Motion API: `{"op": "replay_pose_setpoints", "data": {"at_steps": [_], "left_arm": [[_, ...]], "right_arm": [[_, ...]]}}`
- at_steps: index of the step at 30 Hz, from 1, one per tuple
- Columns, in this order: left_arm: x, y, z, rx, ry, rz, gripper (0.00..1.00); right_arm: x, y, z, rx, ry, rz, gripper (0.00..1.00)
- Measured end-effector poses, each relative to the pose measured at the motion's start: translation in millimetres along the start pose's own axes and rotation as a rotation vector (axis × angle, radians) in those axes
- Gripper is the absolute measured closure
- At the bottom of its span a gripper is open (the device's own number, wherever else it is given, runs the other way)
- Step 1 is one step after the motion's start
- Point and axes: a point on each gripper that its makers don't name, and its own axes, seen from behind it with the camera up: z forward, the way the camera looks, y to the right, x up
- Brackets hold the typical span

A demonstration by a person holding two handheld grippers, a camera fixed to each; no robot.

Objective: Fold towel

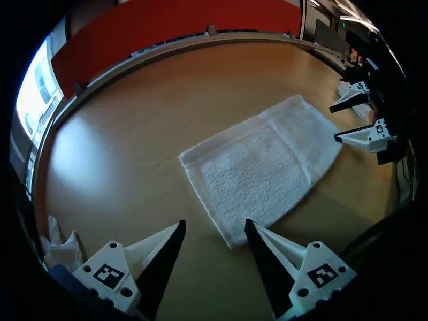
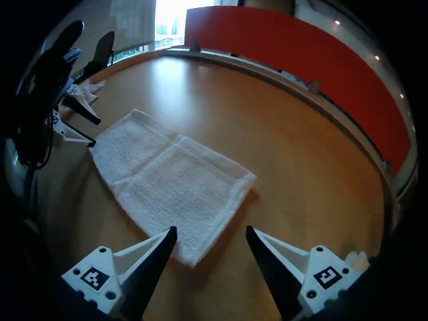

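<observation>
A white towel (image 1: 262,166) lies flat on the wooden bench (image 1: 150,107), folded into a rectangle. The left hand-held gripper (image 1: 214,221) has its two fingers spread apart and holds nothing; one corner of the towel is just in front of them. The right hand-held gripper (image 2: 210,228) is at the other end of the towel, also spread and holding nothing. A red panel (image 1: 176,27) stands behind the bench.

Office-like workspace: a broad wooden desk (image 1: 134,134) bounded at its far edge by a red divider panel (image 2: 299,48), with a bright window (image 2: 171,18) onto neighbouring buildings and small ceiling lights (image 2: 337,22) above.
</observation>
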Motion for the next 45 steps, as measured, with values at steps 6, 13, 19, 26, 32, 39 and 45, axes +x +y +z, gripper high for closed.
{"op": "replay_pose_setpoints", "data": {"at_steps": [6, 13, 19, 26, 32, 39, 45], "left_arm": [[-11, 11.0, -3.6, -0.019, -0.009, 0.007, 0.19], [-19, 19.1, -3.8, -0.028, -0.02, 0.02, 0.19], [-21, 20.5, -2.5, -0.026, -0.022, 0.021, 0.19], [-23, 18.9, -4.6, -0.019, -0.02, 0.019, 0.19], [-28, 17.0, -10.4, -0.001, -0.016, 0.0, 0.19], [-41, 13.5, -23.5, 0.031, -0.01, -0.056, 0.19], [-55, 11.5, -35.0, 0.064, -0.003, -0.081, 0.19]], "right_arm": [[-11, -6, -5.6, 0.002, -0.005, 0.01, 0.0], [-17, -13, -11.6, 0.007, -0.005, 0.012, 0.0], [-20, -17, -13.6, 0.014, -0.005, 0.001, 0.0], [-20, -19, -12.9, 0.021, -0.005, -0.007, 0.0], [-22, -21, -14.0, 0.034, -0.007, -0.015, 0.02], [-25, -24, -15.6, 0.059, -0.015, -0.038, 0.13], [-25, -25, -14.9, 0.079, -0.018, -0.052, 0.25]]}}
